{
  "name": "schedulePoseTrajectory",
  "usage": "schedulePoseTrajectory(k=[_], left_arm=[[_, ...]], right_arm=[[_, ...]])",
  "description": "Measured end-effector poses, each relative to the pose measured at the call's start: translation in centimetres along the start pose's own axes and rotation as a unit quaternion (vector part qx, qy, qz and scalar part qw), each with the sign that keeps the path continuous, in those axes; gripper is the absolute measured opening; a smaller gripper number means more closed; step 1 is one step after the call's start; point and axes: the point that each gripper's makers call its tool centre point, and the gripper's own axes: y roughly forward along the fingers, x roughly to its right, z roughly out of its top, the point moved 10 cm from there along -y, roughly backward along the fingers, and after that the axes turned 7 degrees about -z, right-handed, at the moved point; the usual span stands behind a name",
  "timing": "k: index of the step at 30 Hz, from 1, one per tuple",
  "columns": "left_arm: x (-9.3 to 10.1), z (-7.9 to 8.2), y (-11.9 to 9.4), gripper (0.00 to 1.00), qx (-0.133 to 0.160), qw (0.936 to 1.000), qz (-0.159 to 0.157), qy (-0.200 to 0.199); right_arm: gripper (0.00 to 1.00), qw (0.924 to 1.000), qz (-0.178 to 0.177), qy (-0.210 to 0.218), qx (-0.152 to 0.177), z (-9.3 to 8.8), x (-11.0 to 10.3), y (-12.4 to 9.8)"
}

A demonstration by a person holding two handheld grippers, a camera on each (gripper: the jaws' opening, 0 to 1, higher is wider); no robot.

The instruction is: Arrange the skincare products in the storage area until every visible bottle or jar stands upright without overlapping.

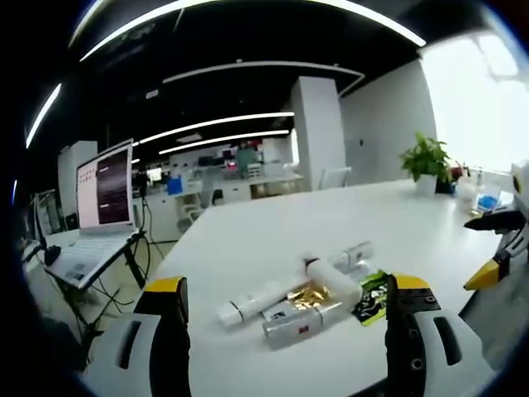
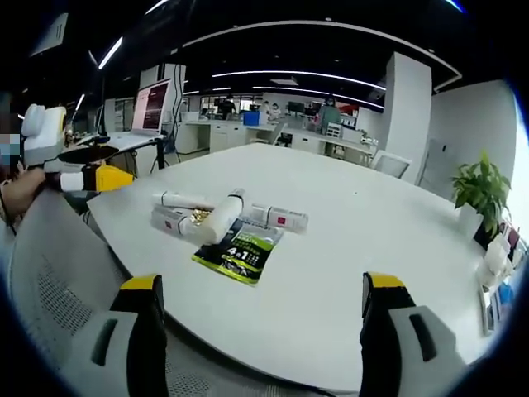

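Skincare tubes (image 2: 216, 217) lie heaped and crossing on the white bench (image 2: 347, 248) at twelve o'clock from my wide-open, empty right gripper (image 2: 260, 331); they look light, smooth, probably slippery, best gripped mid-body across the barrel.

- The left gripper (image 1: 286, 318) is hovering with its yellow-tipped jaws standing wide apart, gripping nothing; it also shows at the left edge of the right gripper view (image 2: 99, 177).
- The right gripper (image 2: 259, 318) is hanging off the table's near edge, jaws spread wide and empty; its yellow tip is showing at the right edge of the left gripper view (image 1: 488, 271).
- A hand (image 2: 18, 192) is gripping the left gripper's handle.
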Motion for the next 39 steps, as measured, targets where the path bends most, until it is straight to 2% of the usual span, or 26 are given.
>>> schedulePoseTrajectory(k=[10,26,32,39], left_arm=[[0.08,0.01,-0.06,0.97,-0.003,1.0000,0.002,0.004],[0.37,-0.15,0.16,0.97,-0.016,0.9997,-0.017,0.004],[0.37,-0.19,0.16,0.97,-0.019,0.9995,-0.025,0.006],[0.34,-0.09,-0.05,0.97,-0.025,0.9991,-0.032,0.007]], right_arm=[[0.99,1.0000,-0.005,-0.002,-0.001,-0.05,0.13,0.05],[0.99,0.9995,-0.028,-0.010,-0.007,-0.12,0.45,0.18],[0.99,0.9993,-0.029,-0.017,-0.015,-0.20,0.39,0.23],[0.99,0.9994,-0.023,-0.006,-0.023,-0.13,0.54,0.11]])
